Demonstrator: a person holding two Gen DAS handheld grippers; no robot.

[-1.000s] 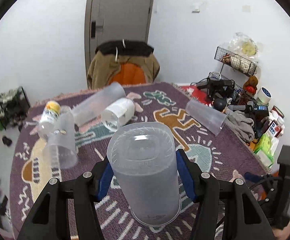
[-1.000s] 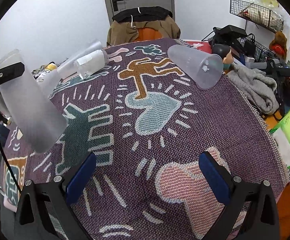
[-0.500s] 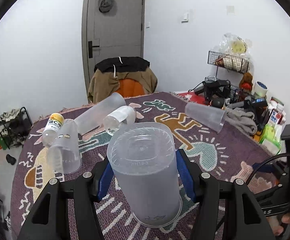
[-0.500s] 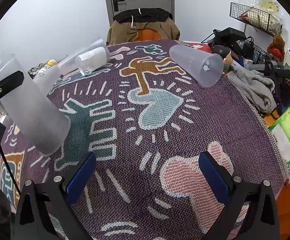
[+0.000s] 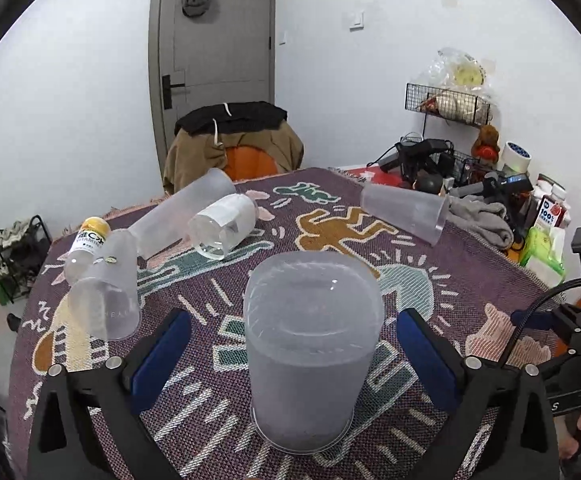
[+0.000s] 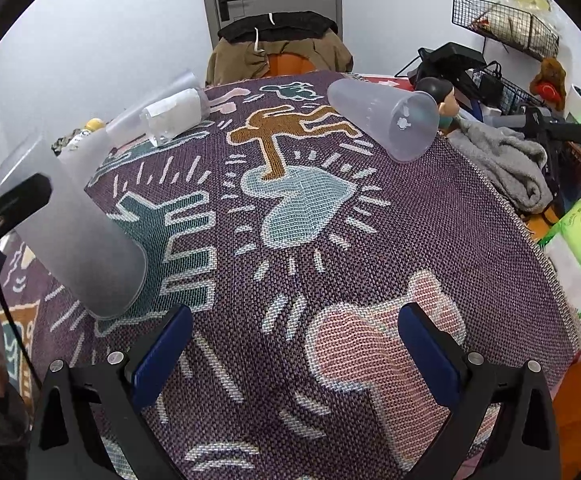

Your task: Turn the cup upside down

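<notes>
Frosted plastic marks the cup [image 5: 310,352] as light, thin-walled and probably slick; it stands mouth-down on the woven tablecloth [image 5: 470,280], base up. The left gripper [image 5: 290,352] is spread wide, its 2 pads clear of the wall on both sides. The right gripper [image 6: 296,352] is likewise spread and holds nothing. A grip at mid-height would be judged safest, with light pressure to avoid buckling. Open cloth lies ahead; the other cups [image 5: 404,212] lie well apart, and the table's near edge is not far.

"100%" — red-white carton [image 5: 551,216]
</notes>
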